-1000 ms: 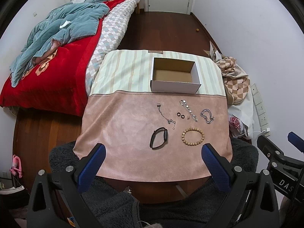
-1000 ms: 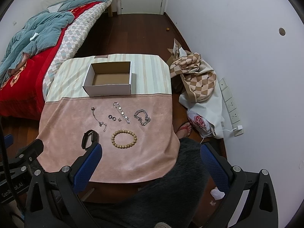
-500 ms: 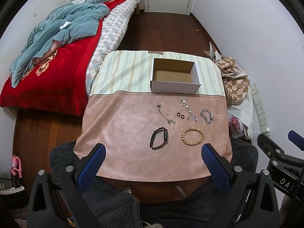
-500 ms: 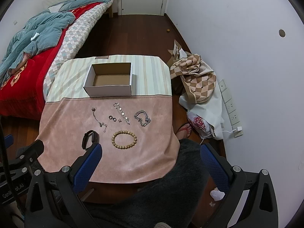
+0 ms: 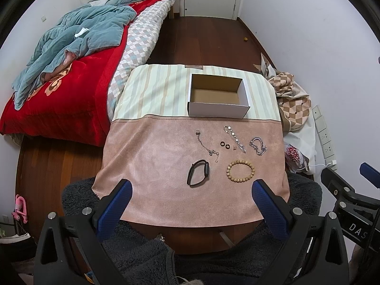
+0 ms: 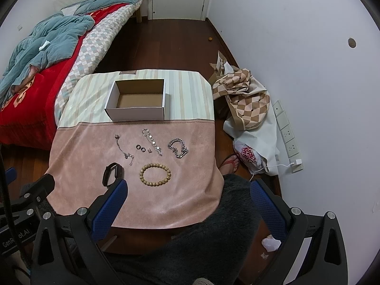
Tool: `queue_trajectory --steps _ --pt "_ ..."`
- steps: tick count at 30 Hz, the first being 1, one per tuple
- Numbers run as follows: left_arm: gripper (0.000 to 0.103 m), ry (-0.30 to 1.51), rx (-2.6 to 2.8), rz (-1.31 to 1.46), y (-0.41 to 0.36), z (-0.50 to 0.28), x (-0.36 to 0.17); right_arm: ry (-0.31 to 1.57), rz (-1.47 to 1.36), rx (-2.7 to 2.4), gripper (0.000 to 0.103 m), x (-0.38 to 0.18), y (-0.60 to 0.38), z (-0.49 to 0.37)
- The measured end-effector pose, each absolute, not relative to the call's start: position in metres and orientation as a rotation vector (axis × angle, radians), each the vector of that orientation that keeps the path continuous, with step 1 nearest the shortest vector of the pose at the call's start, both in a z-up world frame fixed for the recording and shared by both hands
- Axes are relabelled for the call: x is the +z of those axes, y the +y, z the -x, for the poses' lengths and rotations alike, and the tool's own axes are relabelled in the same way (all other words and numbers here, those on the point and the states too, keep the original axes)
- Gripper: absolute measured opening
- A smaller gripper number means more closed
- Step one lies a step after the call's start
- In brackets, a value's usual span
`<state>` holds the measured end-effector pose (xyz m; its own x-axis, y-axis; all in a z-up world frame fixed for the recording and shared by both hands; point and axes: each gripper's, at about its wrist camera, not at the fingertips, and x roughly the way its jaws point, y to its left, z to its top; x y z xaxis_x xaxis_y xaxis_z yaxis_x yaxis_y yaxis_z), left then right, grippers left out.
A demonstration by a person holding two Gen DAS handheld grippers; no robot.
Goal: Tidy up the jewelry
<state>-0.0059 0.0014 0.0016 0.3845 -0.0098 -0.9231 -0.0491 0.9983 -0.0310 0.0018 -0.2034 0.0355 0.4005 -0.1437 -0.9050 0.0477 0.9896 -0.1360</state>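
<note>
Left hand-held gripper (image 5: 192, 187) wide, empty; right hand-held gripper (image 6: 188, 187) wide, empty, body lettered "DAS".

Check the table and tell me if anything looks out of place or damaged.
Nothing stands out. The box sits square and empty on the striped cloth, and the jewelry lies spread out on the pink cloth: bead bracelet, black band, chains and two rings. Both grippers are open, holding nothing.

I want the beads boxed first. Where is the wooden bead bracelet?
The wooden bead bracelet lies on the pink cloth, right of the black band, below the chunky silver chain.
</note>
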Motion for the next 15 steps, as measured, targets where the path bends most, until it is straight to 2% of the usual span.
queue_trajectory --steps 15 --pt "0.103 1.171 0.022 0.059 -0.0014 0.0062 0.0096 1.148 0.094 -0.121 0.103 0.0383 -0.2034 -0.0001"
